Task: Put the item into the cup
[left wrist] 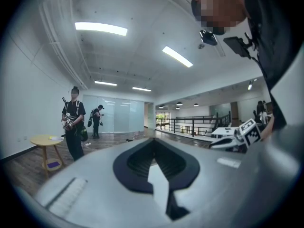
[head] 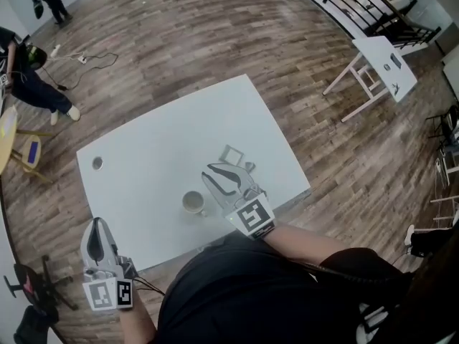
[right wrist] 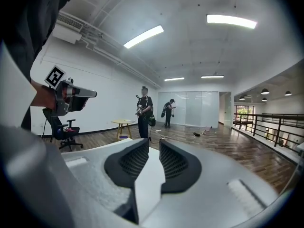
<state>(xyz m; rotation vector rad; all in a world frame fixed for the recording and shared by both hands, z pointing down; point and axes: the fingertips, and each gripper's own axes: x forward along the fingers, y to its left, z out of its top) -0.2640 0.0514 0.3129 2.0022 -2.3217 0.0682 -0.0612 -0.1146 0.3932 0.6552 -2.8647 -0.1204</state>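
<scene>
White cup [head: 192, 202] and pale square item [head: 231, 154] flank the right gripper [head: 214, 172], jaws slightly apart, empty. Left gripper [head: 96, 229], jaws pressed together, hangs off the table [head: 143, 163] edge nearest the cup.

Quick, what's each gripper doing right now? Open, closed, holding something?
Left gripper: closed, holding nothing.
Right gripper: open by a narrow gap, with nothing between its jaws.
</scene>
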